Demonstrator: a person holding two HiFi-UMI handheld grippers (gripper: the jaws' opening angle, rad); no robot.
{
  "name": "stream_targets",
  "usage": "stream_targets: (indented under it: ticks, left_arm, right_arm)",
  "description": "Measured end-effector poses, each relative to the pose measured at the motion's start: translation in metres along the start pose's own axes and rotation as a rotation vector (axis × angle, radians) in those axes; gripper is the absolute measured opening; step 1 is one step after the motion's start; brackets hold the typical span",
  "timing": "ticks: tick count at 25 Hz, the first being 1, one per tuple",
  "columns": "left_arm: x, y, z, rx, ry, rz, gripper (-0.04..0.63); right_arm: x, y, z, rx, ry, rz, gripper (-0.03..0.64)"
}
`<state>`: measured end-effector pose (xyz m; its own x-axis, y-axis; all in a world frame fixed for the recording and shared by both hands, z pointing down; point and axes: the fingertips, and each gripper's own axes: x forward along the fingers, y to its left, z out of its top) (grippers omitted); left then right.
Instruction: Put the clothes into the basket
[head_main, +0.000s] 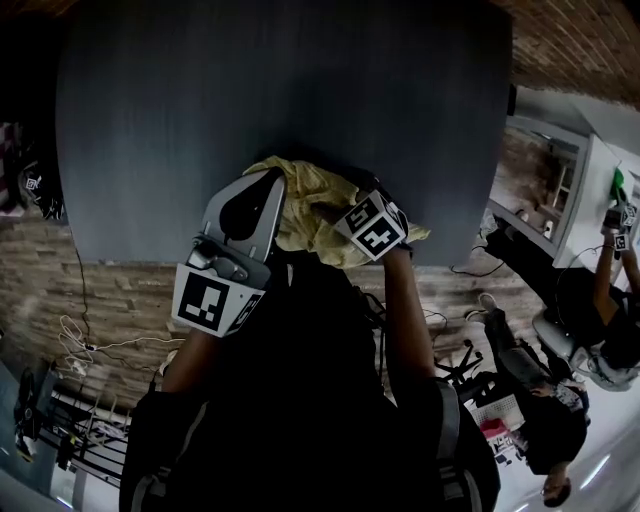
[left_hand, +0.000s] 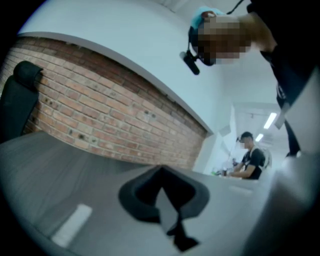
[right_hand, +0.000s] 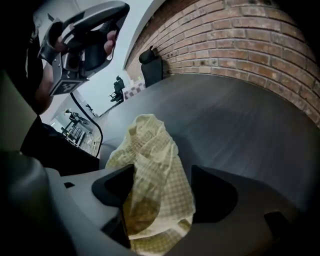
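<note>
Right gripper (right_hand: 161, 190): jaws stand wide apart and tilted down over the pale yellow checked cloth (right_hand: 150, 145), which rises in a crumpled ridge between the two dark pads. As far as we can see, neither pad presses on it yet, so nothing is held. Left gripper (left_hand: 161, 186): jaws together with nothing between them, pointing nearly level across the dark grey wood-grain tabletop (right_hand: 240, 115) toward a red brick wall (left_hand: 100, 115).

Cloth position: bunched on the tabletop, close to the edge nearest us in the head view, with both grippers near it. No basket shows in any view, so we cannot say where the drop goes.

Step in hand, as we judge it: first grasp of the cloth by the right gripper. Task barely begun.

Notes for doing it well:
- We want the jaws lower before closing, so the pads take the thick middle of the ridge and not only its top fold. A thin pinch of loose weave is likely to slip or let the rest trail.
- We keep the ridge centred between the pads; in the right gripper view it sits slightly toward the left-hand pad.
- We close fully, then lift straight up until the hanging end clears the table edge.
- We find the basket before carrying. The left gripper is free to gather any trailing corner.
</note>
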<state>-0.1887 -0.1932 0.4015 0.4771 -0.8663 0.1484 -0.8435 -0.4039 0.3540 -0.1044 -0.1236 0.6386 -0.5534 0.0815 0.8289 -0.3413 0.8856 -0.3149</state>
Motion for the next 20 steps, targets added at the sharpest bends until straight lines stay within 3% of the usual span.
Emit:
stream_targets:
  ticks: [8,17,20]
  left_arm:
    - [0.014,0.012,-0.004,-0.009,0.008,-0.004,0.002]
    - [0.015,0.011,-0.010,-0.024,0.018,-0.023,0.002]
    - [0.013,0.009,-0.008,-0.022,0.018,-0.034,0.002]
  right_arm:
    - [0.026,0.003,-0.012,0.006,0.067,0.019,0.325]
    - [0.036,0.003,-0.018,0.006,0.081,-0.045,0.322]
    - [0.039,0.006,-0.017,0.025,0.100,-0.047,0.258]
